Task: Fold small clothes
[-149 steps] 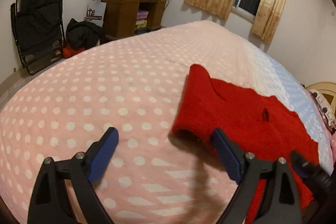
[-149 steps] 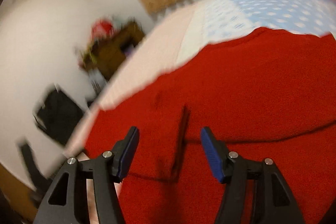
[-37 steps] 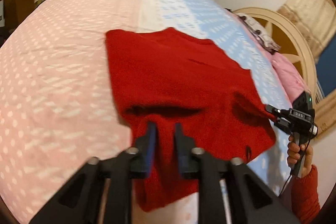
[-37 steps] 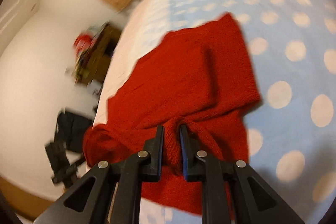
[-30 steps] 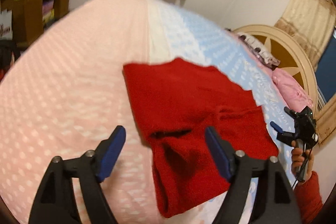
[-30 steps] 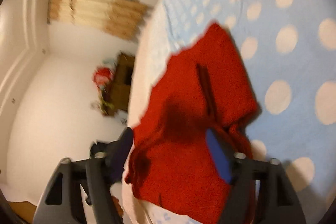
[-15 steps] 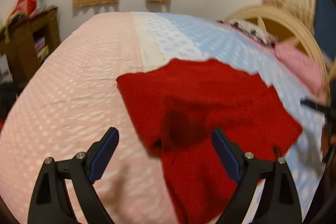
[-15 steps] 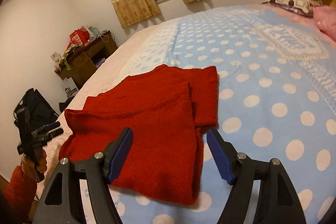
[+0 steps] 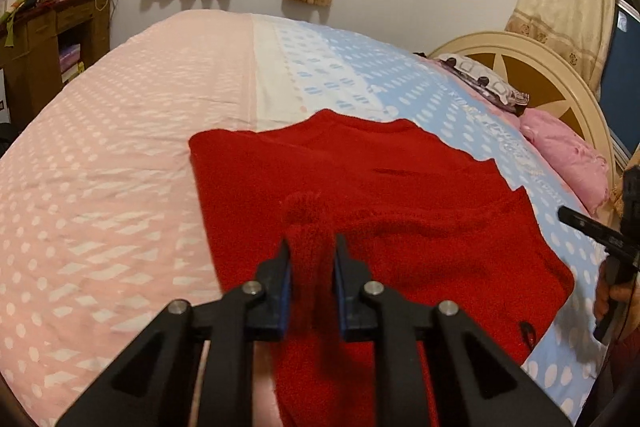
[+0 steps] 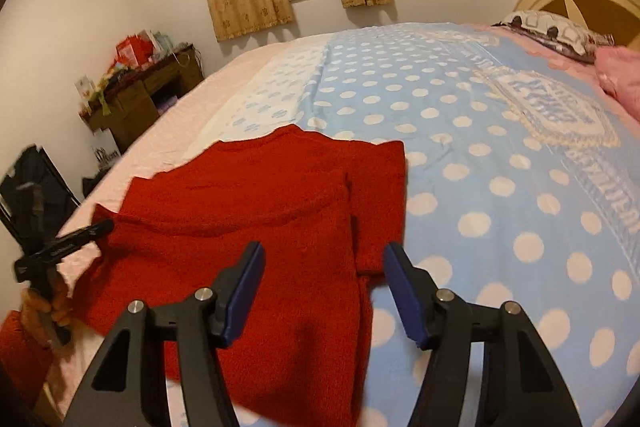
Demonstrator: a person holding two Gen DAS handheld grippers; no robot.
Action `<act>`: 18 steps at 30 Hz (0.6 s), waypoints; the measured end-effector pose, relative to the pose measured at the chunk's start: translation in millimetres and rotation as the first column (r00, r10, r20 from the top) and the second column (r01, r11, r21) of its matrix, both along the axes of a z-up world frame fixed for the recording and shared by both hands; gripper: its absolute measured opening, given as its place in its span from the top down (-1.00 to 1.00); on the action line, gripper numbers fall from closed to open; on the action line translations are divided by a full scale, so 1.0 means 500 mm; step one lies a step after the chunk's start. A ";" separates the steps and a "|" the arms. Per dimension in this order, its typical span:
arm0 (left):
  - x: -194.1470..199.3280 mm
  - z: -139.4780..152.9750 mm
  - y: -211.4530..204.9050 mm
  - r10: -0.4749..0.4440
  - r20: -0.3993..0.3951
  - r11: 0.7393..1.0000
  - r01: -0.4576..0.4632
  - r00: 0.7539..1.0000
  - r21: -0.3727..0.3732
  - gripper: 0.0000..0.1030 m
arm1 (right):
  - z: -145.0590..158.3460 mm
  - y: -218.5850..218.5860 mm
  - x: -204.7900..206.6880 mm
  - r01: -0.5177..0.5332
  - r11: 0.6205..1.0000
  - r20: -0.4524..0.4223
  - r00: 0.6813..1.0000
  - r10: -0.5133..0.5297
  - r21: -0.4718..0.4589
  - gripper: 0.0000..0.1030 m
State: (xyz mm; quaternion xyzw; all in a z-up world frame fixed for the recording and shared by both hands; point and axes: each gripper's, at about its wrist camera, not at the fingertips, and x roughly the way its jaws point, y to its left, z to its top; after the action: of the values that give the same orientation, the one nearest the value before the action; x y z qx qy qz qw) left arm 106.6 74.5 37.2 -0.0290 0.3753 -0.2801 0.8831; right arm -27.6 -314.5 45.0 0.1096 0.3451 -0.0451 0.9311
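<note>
A red knit sweater [image 9: 392,195] lies partly folded on the bed, across the pink and blue halves of the cover. My left gripper [image 9: 311,259] is shut on a bunched fold at the sweater's near left edge, lifting it slightly. In the right wrist view the sweater [image 10: 248,211] lies flat with its right sleeve folded in. My right gripper [image 10: 322,267] is open and empty, just above the sweater's near right edge. The left gripper shows in the right wrist view [image 10: 64,245] at the sweater's left corner. The right gripper shows in the left wrist view [image 9: 596,227].
The polka-dot bed cover [image 9: 100,187] is pink on the left and blue [image 10: 500,167] on the right. A pink pillow [image 9: 560,155] and a cream headboard [image 9: 528,67] are at the right. A wooden desk [image 10: 140,103] stands by the far wall.
My left gripper was open half a second ago and has now shut on the sweater's near left edge. My right gripper stays open and has moved a little closer to the sweater.
</note>
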 end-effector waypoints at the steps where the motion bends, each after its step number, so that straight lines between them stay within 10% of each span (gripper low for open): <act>1: 0.003 -0.001 -0.001 0.011 -0.007 1.000 -0.011 1.000 0.005 0.64 | -0.005 0.002 0.012 0.000 1.000 -0.009 1.000 0.000 -0.005 -0.21; 5: 0.012 -0.006 -0.001 0.023 -0.027 1.000 -0.022 0.999 0.003 0.47 | -0.039 0.015 0.068 -0.034 0.999 -0.064 0.997 0.032 -0.020 -0.19; 8: 0.013 -0.011 -0.004 0.028 -0.021 1.000 -0.028 0.999 0.012 0.47 | -0.067 0.037 0.095 -0.065 0.996 -0.126 0.990 0.056 -0.065 0.66; 11: 0.010 -0.013 -0.007 0.000 -0.016 1.000 0.000 1.000 0.002 0.80 | -0.064 0.047 0.089 -0.074 0.992 -0.106 0.992 0.063 -0.102 0.76; 18: -0.014 0.044 0.006 0.004 0.035 0.999 -0.003 0.999 -0.041 0.84 | 0.029 0.054 0.033 -0.081 0.995 0.032 0.996 0.083 -0.055 0.82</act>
State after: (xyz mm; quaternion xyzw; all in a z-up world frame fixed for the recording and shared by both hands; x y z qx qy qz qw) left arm 99.5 77.4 59.2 -0.0426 0.3542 -0.2866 0.8892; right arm -11.2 -287.7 59.3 0.0709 0.3320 -0.0143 0.9405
